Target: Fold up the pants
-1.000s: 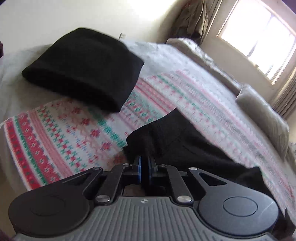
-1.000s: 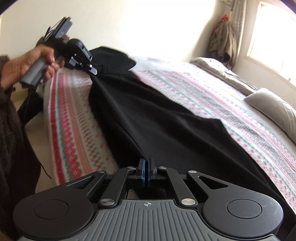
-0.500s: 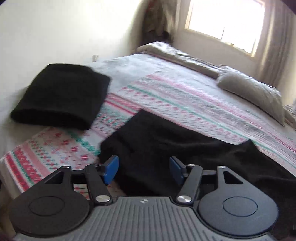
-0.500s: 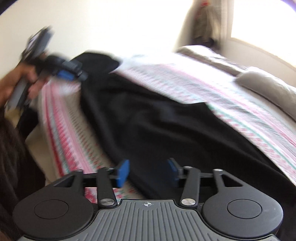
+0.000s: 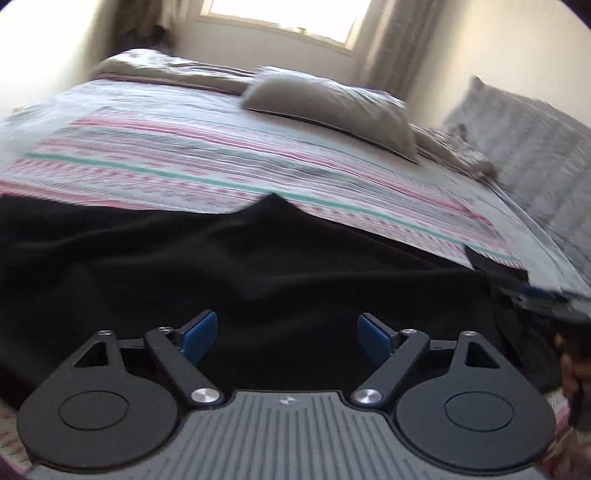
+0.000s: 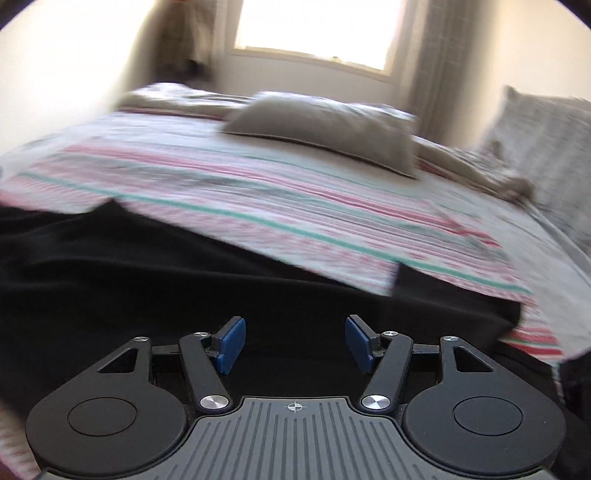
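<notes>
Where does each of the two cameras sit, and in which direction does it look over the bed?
Left wrist: on the left gripper, jaws open, low over the black pants, facing the window; the right gripper and a hand show at the right edge.
Right wrist: on the right gripper, jaws open, same direction; no hand visible.
Shared: pants, striped blanket, tan pillow, window.
</notes>
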`<action>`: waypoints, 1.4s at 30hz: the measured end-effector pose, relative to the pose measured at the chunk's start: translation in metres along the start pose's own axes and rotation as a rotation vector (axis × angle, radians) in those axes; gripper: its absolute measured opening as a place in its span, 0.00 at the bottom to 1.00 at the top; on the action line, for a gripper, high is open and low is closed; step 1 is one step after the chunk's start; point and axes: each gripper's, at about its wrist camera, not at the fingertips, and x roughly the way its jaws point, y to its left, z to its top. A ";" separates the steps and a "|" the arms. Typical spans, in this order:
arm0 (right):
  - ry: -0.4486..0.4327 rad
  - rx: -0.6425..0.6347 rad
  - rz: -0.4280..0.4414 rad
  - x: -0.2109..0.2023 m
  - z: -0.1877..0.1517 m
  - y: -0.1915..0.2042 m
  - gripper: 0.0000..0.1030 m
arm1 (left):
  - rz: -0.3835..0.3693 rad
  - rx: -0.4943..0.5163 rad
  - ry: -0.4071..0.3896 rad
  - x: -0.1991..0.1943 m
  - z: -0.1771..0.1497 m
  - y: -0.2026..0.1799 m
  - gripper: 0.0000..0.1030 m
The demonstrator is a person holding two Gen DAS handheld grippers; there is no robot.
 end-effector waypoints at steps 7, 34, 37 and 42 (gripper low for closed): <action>0.015 0.119 -0.079 0.045 0.015 -0.050 0.58 | -0.082 0.139 0.039 0.042 -0.010 -0.053 0.85; -0.025 0.352 -0.306 0.034 0.022 -0.160 0.00 | -0.268 0.403 0.030 0.067 -0.028 -0.102 0.87; -0.040 0.444 -0.333 0.002 0.002 -0.192 0.00 | -0.320 0.489 0.020 0.062 -0.035 -0.107 0.87; -0.011 0.655 -0.327 -0.034 -0.053 -0.235 0.00 | -0.361 0.609 0.020 0.054 -0.052 -0.116 0.77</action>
